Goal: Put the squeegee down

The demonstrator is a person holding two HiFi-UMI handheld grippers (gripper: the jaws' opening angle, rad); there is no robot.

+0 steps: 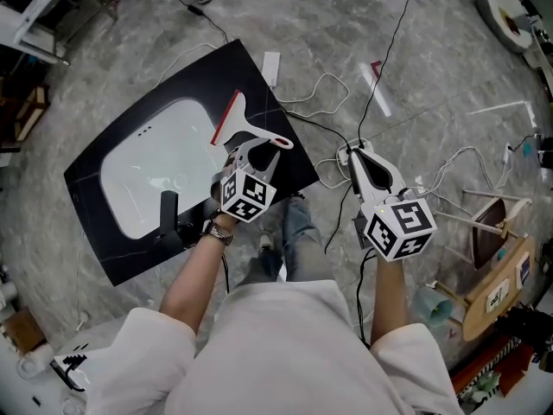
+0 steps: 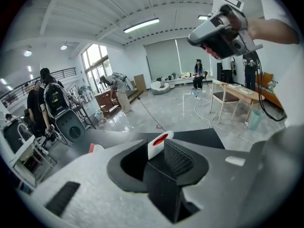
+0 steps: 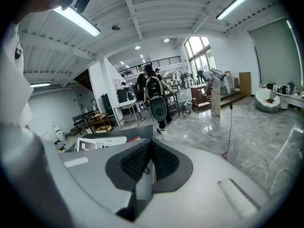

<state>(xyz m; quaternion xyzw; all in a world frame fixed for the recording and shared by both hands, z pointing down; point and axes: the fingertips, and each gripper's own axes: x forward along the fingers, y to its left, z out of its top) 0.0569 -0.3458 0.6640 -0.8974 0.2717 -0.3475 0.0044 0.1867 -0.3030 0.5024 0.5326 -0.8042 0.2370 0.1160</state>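
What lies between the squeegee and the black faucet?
Only the white sink basin, seen in the head view, separates the squeegee from the faucet.

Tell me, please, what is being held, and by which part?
The left gripper holds the squeegee by its white handle, near the red-tipped end; the right gripper holds nothing.

We log the squeegee point(image 1: 244, 126) as white, with a red blade strip and a red oval at the handle end. Worktop point(image 1: 199, 76): black. Sink basin point(image 1: 164, 167): white. Faucet point(image 1: 168, 210): black. Floor point(image 1: 346, 24): grey, marbled with pale veins. Left hand-held gripper point(image 1: 259, 150) and right hand-held gripper point(image 1: 363, 158): light grey bodies, black ribbed pads point(image 2: 178, 156), cubes with black-and-white square markers. Shirt point(image 1: 285, 344) white, jeans point(image 1: 298, 232) blue.
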